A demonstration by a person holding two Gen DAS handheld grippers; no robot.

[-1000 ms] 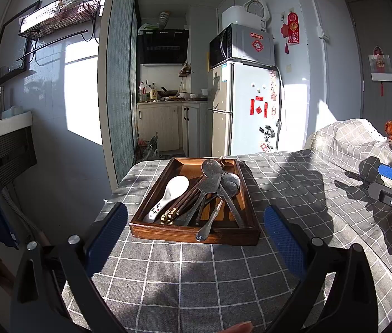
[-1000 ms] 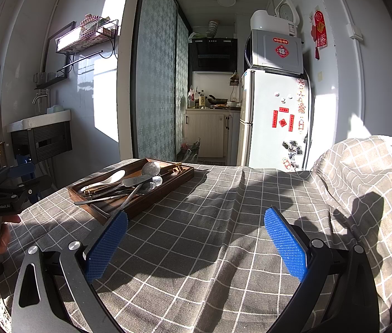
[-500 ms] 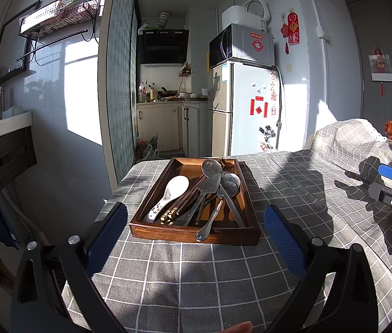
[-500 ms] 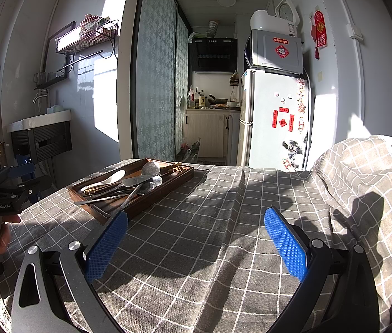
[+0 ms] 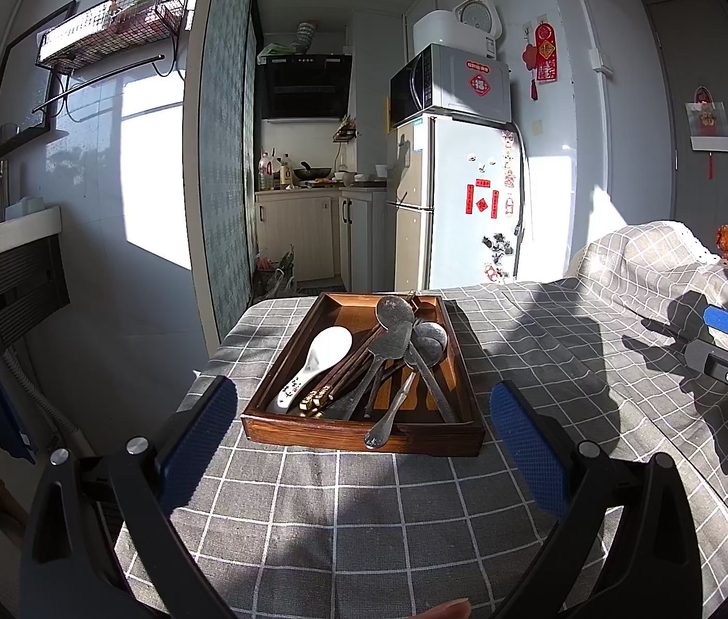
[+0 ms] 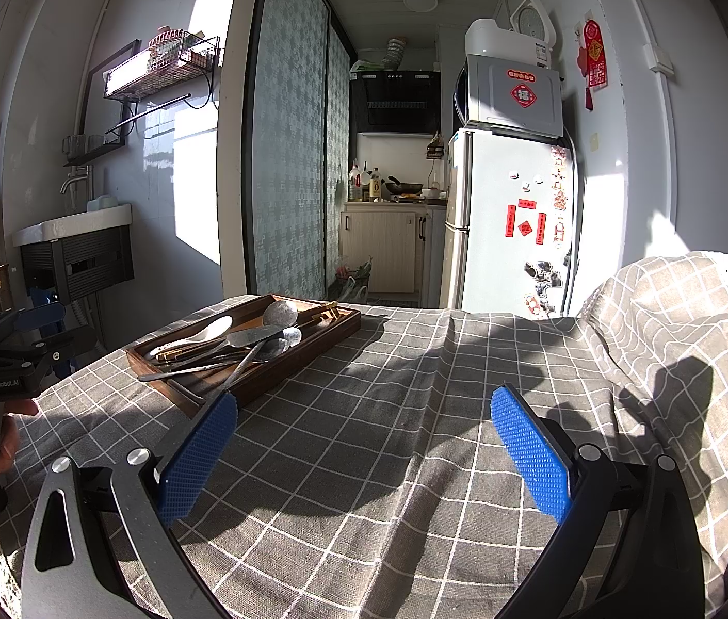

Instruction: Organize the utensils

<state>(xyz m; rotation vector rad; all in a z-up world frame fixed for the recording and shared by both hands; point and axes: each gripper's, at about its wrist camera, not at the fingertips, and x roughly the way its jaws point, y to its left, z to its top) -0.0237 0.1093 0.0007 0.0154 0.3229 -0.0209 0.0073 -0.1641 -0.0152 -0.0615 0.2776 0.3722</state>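
I hold a two-finger gripper in each hand above a table draped in a grey checked cloth [image 5: 364,505]. My left gripper [image 5: 364,443] faces a dark wooden tray [image 5: 358,436] just ahead, its blue-padded fingers spread wide and holding nothing. My right gripper [image 6: 364,456] hovers over bare cloth well to the tray's right, also spread and empty.

Every utensil I can see lies inside the tray, heaped together: a white ceramic soup spoon [image 5: 320,361] on the left, dark chopsticks [image 5: 348,374] beside it, and several metal spoons [image 5: 418,343] crossing one another, one handle [image 5: 384,425] overhanging the near rim. The heap could be waiting to be sorted or could be gathered here already; I cannot tell which.

If I reach in, I would judge it best to come down on a single topmost handle, closing across its narrow width, so the crossed pieces beneath are not dragged along.
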